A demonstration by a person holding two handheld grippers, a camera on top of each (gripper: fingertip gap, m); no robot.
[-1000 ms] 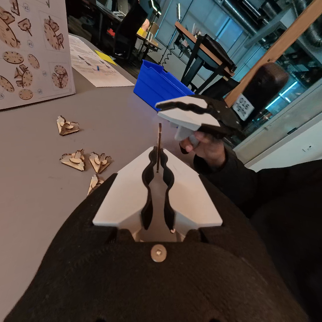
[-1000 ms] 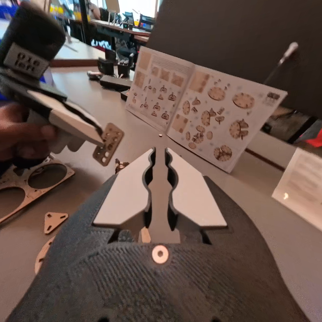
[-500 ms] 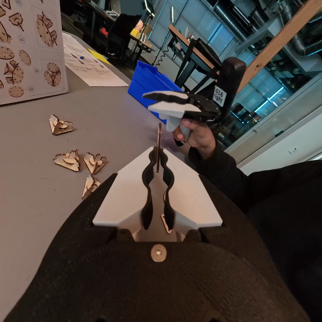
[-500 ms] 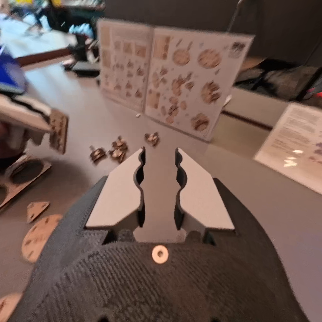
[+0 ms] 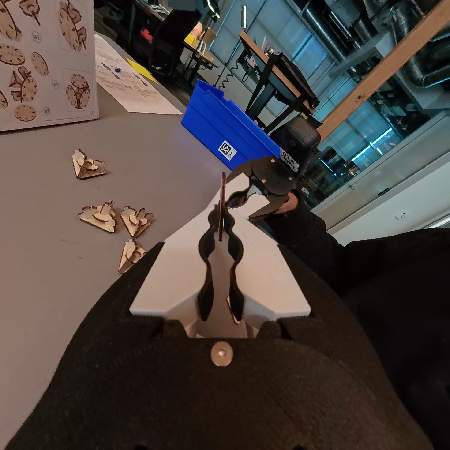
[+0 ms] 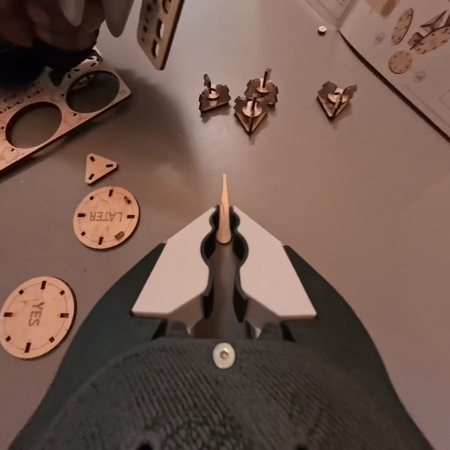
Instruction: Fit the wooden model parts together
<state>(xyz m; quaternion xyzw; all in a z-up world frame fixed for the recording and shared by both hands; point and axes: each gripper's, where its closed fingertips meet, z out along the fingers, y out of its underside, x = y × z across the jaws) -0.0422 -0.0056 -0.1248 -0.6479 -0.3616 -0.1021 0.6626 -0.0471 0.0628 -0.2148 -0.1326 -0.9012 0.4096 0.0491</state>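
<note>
1. Here, the left gripper [image 5: 221, 214] at the centre of the left wrist view has its jaws pressed onto a thin perforated wooden plate [image 5: 222, 207], seen edge-on and standing upright between the fingertips; the right wrist view shows the same plate [image 6: 158, 29] at its top edge, flat-faced with several holes.
2. The right gripper [image 6: 223, 214] at the centre of its own view pinches one slim, pale wooden piece [image 6: 224, 209] that tapers to a point beyond the fingertips.
3. In the left wrist view the right gripper [image 5: 233, 202] sits just right of the plate, tips close beside it; whether they touch it cannot be told.
4. Four small assembled wooden triangular pieces lie on the grey table [image 6: 341, 194]: three clustered [image 6: 243, 102] in the upper middle of the right view, one [image 6: 336, 99] apart to their right.
5. At the left of that view lie two engraved wooden discs [image 6: 106, 217] [image 6: 36, 317], one flat triangle with three slots [image 6: 98, 167], and one cut-out wooden sheet with round holes [image 6: 48, 114].
6. One open instruction booklet [image 5: 46, 60] stands at the upper left of the left view, a printed sheet [image 5: 129, 90] beside it.
7. One blue plastic bin [image 5: 226, 136] sits above centre, near the table edge.
</note>
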